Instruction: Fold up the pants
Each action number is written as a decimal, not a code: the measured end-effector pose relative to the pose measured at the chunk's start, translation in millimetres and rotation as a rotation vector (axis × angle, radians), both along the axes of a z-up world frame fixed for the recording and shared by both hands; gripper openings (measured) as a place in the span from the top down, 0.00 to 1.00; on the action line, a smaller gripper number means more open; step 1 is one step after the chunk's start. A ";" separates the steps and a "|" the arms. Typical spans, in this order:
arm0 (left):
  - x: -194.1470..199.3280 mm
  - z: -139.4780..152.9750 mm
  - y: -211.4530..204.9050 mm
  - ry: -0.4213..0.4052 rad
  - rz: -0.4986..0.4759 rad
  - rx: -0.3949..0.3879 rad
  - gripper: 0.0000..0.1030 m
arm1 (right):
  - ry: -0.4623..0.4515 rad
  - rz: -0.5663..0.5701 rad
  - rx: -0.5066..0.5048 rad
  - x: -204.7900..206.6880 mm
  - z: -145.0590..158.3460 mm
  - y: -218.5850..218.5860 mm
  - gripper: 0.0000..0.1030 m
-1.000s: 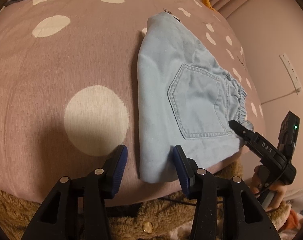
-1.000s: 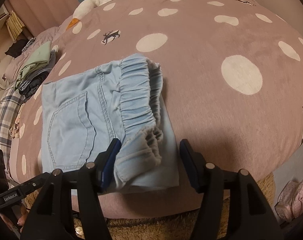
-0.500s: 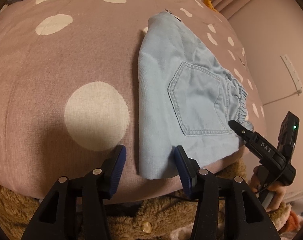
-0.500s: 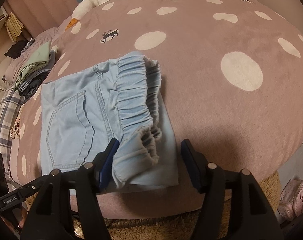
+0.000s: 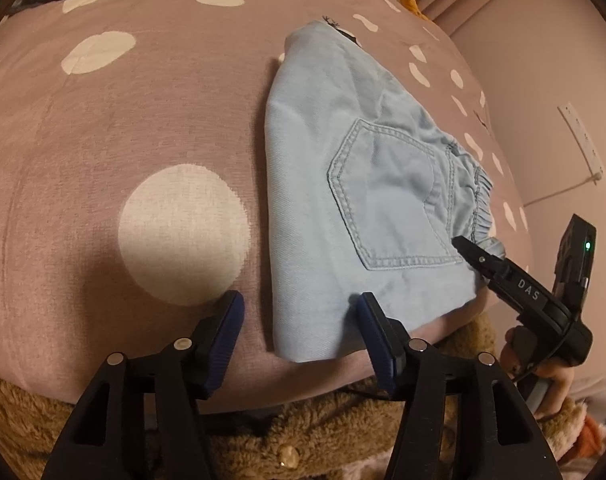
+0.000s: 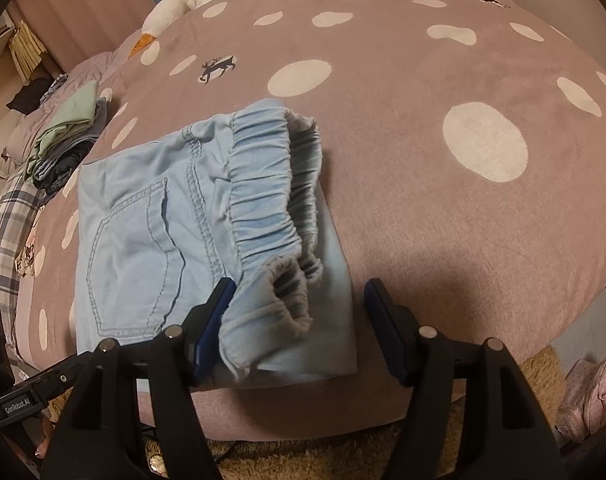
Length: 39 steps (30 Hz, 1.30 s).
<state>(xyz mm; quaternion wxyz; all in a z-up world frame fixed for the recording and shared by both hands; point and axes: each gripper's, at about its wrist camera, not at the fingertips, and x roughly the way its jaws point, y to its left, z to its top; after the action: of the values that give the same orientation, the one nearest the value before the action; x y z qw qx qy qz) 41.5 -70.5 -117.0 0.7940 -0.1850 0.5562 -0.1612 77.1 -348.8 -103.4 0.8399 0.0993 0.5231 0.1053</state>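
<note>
My left tongs (image 5: 299,312) have just been spreading and now stand apart, pinching nothing; the near left corner of the folded light-blue denim pants (image 5: 363,208) lies between the blue pads, untouched by the left pad. The pants lie on the dusty-pink, white-dotted bed cover (image 5: 123,120), at its near edge, straight ahead of both tongs. If I draw the left tongs back carelessly, the right pad could snag that corner and peel the top layer open. My right tongs (image 6: 299,312) have also just been widening and hold nothing, though the gathered elastic waistband (image 6: 271,184) sits bunched between them, just beside the left pad. I judge that pad could drag the waistband askew, or tip the bundle off the bed's edge.
</note>
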 end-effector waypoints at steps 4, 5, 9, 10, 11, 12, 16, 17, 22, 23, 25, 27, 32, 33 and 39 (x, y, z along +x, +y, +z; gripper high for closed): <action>0.5 0.9 -1.5 0.008 -0.003 -0.004 0.40 | -0.004 0.001 -0.011 0.1 -0.1 0.6 0.35; 1.1 1.0 -1.2 0.013 -0.002 -0.011 0.40 | -0.002 0.002 -0.010 0.3 0.0 0.0 0.34; 2.3 9.9 0.3 0.020 -0.021 -0.024 0.40 | 0.008 0.008 -0.008 2.5 2.4 0.0 0.32; 1.9 15.4 0.8 0.008 -0.027 -0.028 0.40 | 0.008 0.011 -0.012 2.9 5.2 -0.1 0.31; 1.5 24.3 1.9 -0.020 -0.031 -0.032 0.40 | 0.006 0.016 -0.014 3.8 8.2 -0.4 0.30; 2.2 31.1 3.1 -0.046 -0.032 -0.033 0.39 | 0.002 0.019 -0.014 4.5 11.8 -1.3 0.25; 11.5 52.7 8.1 -0.179 -0.023 0.005 0.15 | -0.067 0.010 0.019 7.1 32.5 -10.5 0.04; 17.1 50.1 8.2 -0.176 -0.023 0.019 0.15 | -0.077 0.016 0.029 9.9 34.6 -11.8 0.03; 46.2 14.5 6.0 -0.082 -0.003 -0.057 0.16 | -0.020 0.055 0.070 25.6 15.7 -4.0 0.06; 51.5 6.8 2.3 -0.053 -0.008 -0.084 0.18 | 0.008 0.065 0.096 28.4 8.6 -2.5 0.09; 59.5 -6.3 -0.5 -0.028 0.005 -0.115 0.20 | 0.040 0.076 0.136 32.3 -6.1 2.2 0.10; 62.9 -4.2 -5.0 -0.055 -0.006 -0.118 0.25 | 0.010 0.079 0.128 32.7 -7.7 6.6 0.21; 71.9 -5.5 -15.8 -0.047 -0.001 -0.086 0.64 | 0.006 0.107 0.144 41.1 -8.1 21.1 0.49; 70.0 -3.4 -15.7 -0.050 0.003 -0.087 0.69 | 0.005 0.106 0.142 40.5 -6.4 22.6 0.56; 57.6 35.4 -10.5 -0.131 0.004 -0.112 0.84 | -0.089 0.137 0.094 29.4 29.1 39.0 0.68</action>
<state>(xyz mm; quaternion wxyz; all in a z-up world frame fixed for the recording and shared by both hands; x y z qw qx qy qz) 99.1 -81.0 -81.6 0.8175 -0.2192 0.4929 -0.2020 106.5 -309.9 -74.2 0.8475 0.0979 0.4855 0.1913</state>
